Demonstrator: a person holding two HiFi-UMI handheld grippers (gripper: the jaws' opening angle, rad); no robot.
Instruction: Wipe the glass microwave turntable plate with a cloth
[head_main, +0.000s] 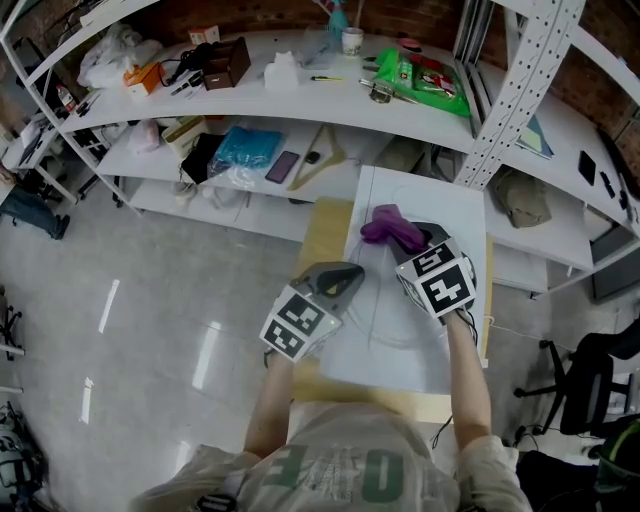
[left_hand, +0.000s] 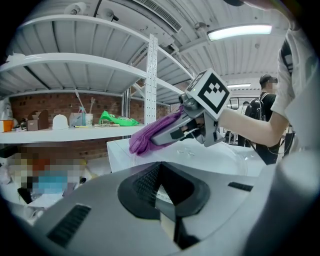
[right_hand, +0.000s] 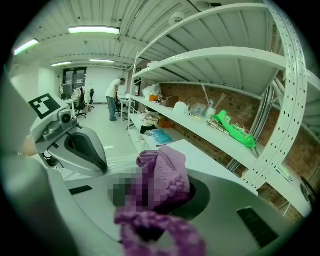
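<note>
The right gripper is clamped on a bunched purple cloth, which sits at the far side of the glass turntable plate. The plate lies flat on the white worktop. The left gripper is closed on what appears to be the plate's left rim. Judgement: the unwiped glass lies nearward of the cloth. The centre and right are open, but the left rim is obstructed.

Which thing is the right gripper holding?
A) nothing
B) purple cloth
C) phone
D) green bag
B: the right gripper has its jaws closed on the purple cloth, which bunches out of them in the right gripper view and sticks out ahead of it in the head view.
</note>
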